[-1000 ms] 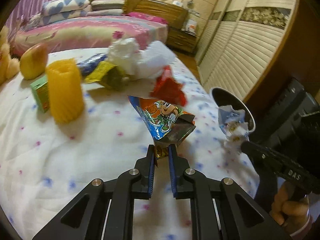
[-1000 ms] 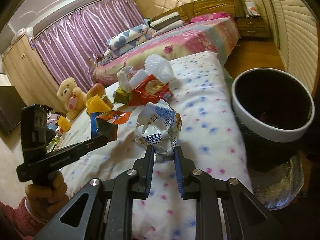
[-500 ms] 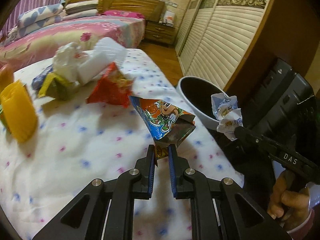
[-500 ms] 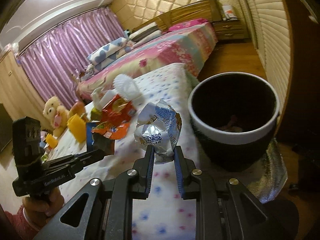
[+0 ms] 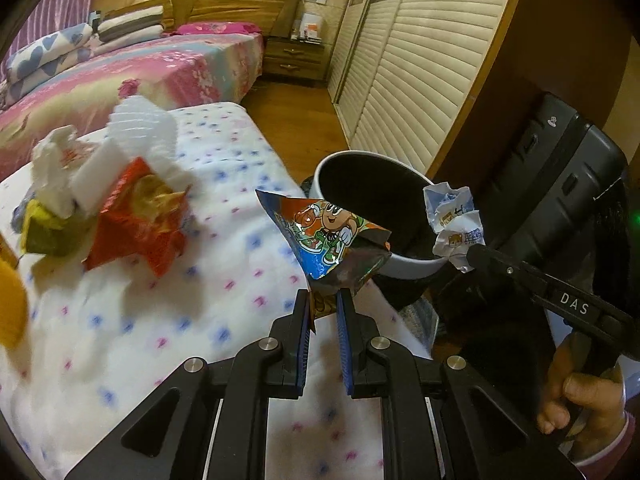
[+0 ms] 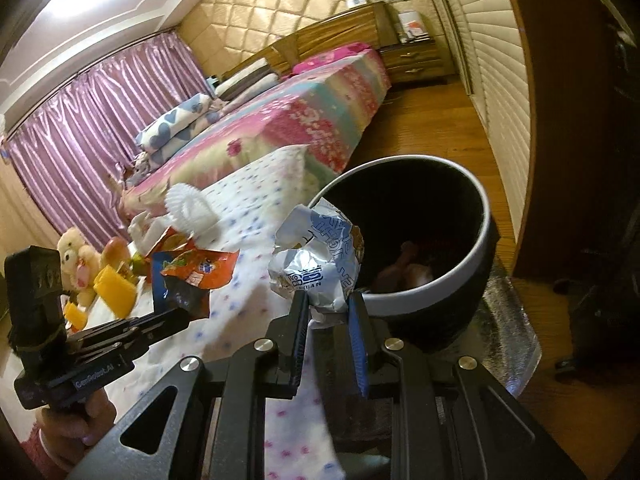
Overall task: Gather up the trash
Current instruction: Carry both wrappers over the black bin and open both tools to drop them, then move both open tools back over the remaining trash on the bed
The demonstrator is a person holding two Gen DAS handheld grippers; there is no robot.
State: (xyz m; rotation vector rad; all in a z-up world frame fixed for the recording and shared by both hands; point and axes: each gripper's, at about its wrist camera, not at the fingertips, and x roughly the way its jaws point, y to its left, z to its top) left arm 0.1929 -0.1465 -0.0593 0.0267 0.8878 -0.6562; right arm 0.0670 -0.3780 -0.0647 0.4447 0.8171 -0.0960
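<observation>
Now left gripper (image 5: 323, 305) jaws pinch snack wrapper (image 5: 326, 236); right gripper (image 6: 329, 307) jaws clamp crumpled wrapper (image 6: 318, 264).

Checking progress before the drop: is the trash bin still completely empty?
No, the right wrist view shows something pale lying at the bottom of the trash bin.

White letters "DAS" stand on the black handheld right gripper (image 5: 472, 258) in the left wrist view. "GenRobot.AI" is printed on the black handheld left gripper (image 6: 182, 316). The crumpled white-and-silver foil wrapper (image 6: 316, 264) bears blue lettering, possibly ending "JIAN"; the rest is illegible.
</observation>
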